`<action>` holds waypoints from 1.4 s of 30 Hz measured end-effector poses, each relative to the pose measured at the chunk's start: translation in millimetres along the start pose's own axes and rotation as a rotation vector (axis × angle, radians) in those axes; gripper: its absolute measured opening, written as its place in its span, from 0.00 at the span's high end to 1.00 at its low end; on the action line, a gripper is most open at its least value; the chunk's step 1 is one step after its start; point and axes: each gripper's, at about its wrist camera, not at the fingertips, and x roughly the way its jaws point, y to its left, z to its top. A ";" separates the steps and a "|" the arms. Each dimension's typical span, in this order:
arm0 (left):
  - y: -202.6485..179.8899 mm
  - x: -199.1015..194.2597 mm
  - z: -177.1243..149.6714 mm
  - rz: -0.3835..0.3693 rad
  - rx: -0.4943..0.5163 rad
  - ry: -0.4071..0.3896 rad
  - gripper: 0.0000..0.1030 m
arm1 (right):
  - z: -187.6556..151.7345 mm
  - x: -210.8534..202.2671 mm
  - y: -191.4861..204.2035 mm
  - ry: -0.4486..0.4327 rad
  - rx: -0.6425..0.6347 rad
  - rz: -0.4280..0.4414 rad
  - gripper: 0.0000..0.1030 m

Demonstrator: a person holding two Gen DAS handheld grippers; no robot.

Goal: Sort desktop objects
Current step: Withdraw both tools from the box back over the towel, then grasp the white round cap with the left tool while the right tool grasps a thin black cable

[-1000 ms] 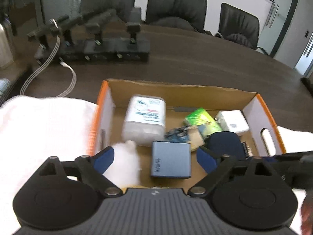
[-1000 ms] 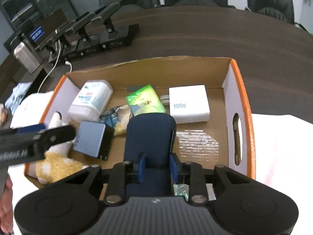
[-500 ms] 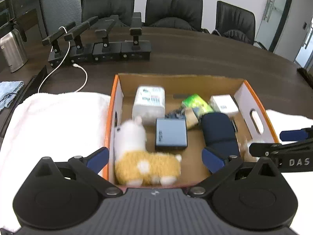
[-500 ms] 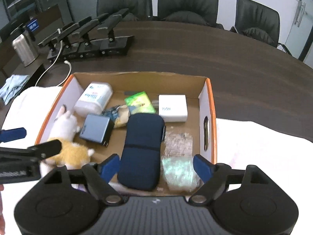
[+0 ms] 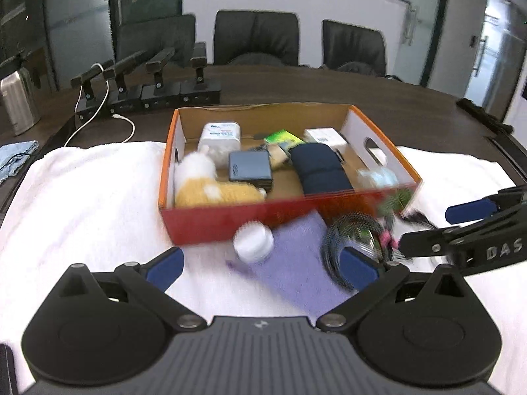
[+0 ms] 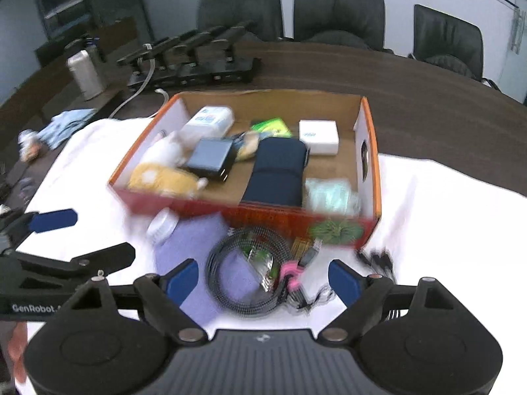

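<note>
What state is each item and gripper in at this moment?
Left gripper: open, empty.
Right gripper: open, empty, jaws just opened.
Orange cardboard box: open-topped, holding items.
Navy fabric pouch: lying flat in the box.
Yellow and white plush toy: on its side in the box.
Black braided cable: coiled on the purple cloth, outside the box.
Small white round jar: outside the box, tipped.

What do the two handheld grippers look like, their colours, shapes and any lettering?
The left gripper and right gripper match: black linkage arms, two round black housings, a ribbed grey centre, blue pads on the fingertips. White lettering runs along their sides: "GenRobot" on the left, "DAS" on the right.
</note>
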 end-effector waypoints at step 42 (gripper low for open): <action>85.6 67.6 -11.3 -0.135 -0.297 -0.105 0.85 | -71.3 -1.3 -61.6 -0.361 -0.076 -0.264 0.96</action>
